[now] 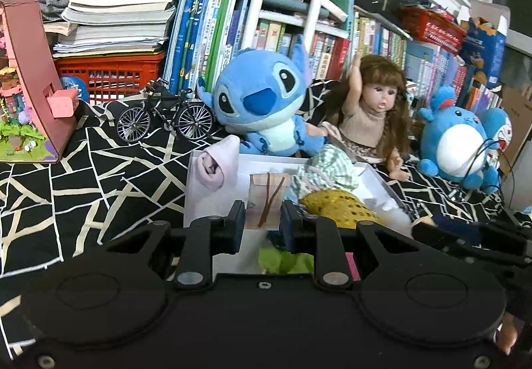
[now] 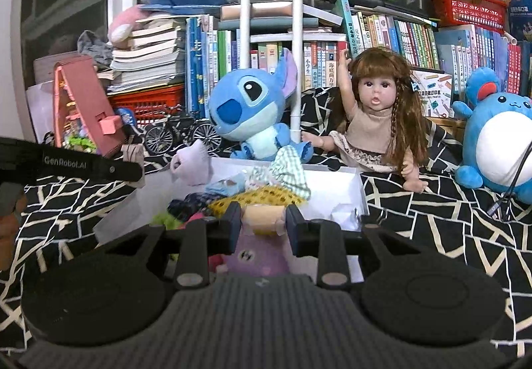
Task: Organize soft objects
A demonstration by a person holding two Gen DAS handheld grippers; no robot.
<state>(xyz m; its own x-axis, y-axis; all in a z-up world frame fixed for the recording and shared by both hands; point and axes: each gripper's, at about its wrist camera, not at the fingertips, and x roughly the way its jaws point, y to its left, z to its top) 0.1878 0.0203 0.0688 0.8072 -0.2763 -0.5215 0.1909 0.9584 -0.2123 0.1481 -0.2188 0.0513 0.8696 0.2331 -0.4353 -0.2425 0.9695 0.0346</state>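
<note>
Right up close, the left gripper (image 1: 262, 219) has its jaws pinched on a translucent tan pouch (image 1: 266, 202) with two dark strands across it, holding it over the near end of the white box (image 1: 212, 199). Over on the other side, the right gripper (image 2: 262, 219) is clamped on a pale orange soft piece (image 2: 263, 217), with a lilac cloth (image 2: 256, 257) lying just beneath it. Both hands are loaded, then, and both are parked above the box. Inside that box a fair pile is gathered: a yellow dotted cloth (image 1: 335, 206), a green checked cloth (image 1: 327, 166) behind it, something lime green (image 1: 286, 261) near the front, dark blue and light blue bits in the right view, and a rolled pink sock (image 1: 216, 166) leaning on the far left wall. I'd judge the sorting well under way but not finished, since the pile looks loosely heaped and two pieces are not yet set down. Beyond the box, on the black-and-white patterned cover (image 1: 99, 169), sit the blue plush (image 1: 262, 109), the long-haired doll (image 1: 369, 116) touching its far rim, and the round blue plush (image 1: 462, 143) off to the right, all outside the box. Furthest back, a model bicycle (image 1: 164, 116) and the bookshelf (image 1: 332, 36).
</note>
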